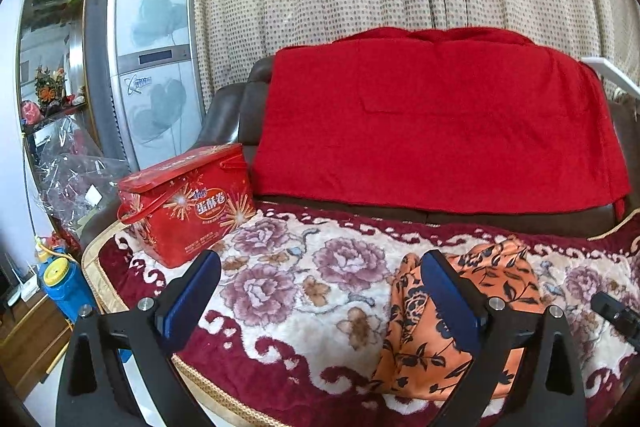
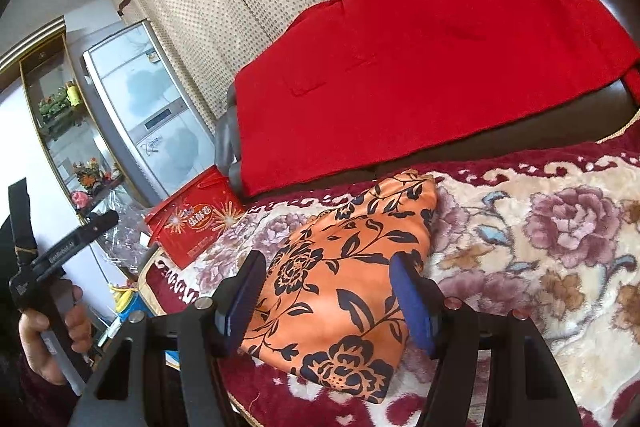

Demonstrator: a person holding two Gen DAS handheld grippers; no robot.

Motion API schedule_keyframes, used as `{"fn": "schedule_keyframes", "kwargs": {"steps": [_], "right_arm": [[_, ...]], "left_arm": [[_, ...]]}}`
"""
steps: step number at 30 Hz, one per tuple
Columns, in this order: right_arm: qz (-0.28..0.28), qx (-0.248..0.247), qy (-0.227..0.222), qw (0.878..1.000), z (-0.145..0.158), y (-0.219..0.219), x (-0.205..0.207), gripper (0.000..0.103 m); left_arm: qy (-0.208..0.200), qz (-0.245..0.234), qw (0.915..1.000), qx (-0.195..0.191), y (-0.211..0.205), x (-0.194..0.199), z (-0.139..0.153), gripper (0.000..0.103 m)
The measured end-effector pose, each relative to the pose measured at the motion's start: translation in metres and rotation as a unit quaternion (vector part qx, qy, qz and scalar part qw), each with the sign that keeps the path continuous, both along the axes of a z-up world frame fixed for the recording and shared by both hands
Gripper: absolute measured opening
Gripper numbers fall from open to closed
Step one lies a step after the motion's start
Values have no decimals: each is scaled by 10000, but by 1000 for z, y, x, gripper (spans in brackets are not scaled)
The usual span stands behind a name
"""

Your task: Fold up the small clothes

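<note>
A folded orange garment with black flowers (image 1: 496, 283) lies on the floral blanket (image 1: 280, 307) that covers the sofa seat. My left gripper (image 1: 322, 261) hangs open above the blanket with nothing between its fingers; the garment sits to its right, partly behind the right finger (image 1: 448, 307). In the right wrist view the garment (image 2: 340, 227) lies flat under my right gripper (image 2: 328, 261), which is open over its near half; the pads are not pressing on the cloth. A hand (image 2: 44, 339) grips the left tool's handle at the left edge.
A red tin box (image 1: 188, 207) stands on the blanket's left end. A red cloth (image 1: 440, 115) drapes over the dark sofa back. A tall grey cabinet (image 1: 152, 47), plastic wrap and a blue toy (image 1: 64, 287) are left of the sofa. Curtains hang behind.
</note>
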State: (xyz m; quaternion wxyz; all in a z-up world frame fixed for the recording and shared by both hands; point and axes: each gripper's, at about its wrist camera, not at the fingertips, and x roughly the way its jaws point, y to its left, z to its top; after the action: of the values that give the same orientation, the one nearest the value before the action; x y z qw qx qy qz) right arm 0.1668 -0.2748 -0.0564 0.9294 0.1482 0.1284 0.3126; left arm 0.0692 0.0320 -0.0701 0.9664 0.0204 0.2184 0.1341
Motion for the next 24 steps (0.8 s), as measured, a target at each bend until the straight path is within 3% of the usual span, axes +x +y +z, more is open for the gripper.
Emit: {"fn": "schedule_keyframes", "kwargs": {"steps": [11,24], "right_arm": [[58,-107,192,9997,-6,12,13,68],[166,-228,324,9991,-12,34,26,68]], "left_arm": [[779,117,9965,282,2,29,-55,100],[472,789,9957,-71,68,21,-56,100]]}}
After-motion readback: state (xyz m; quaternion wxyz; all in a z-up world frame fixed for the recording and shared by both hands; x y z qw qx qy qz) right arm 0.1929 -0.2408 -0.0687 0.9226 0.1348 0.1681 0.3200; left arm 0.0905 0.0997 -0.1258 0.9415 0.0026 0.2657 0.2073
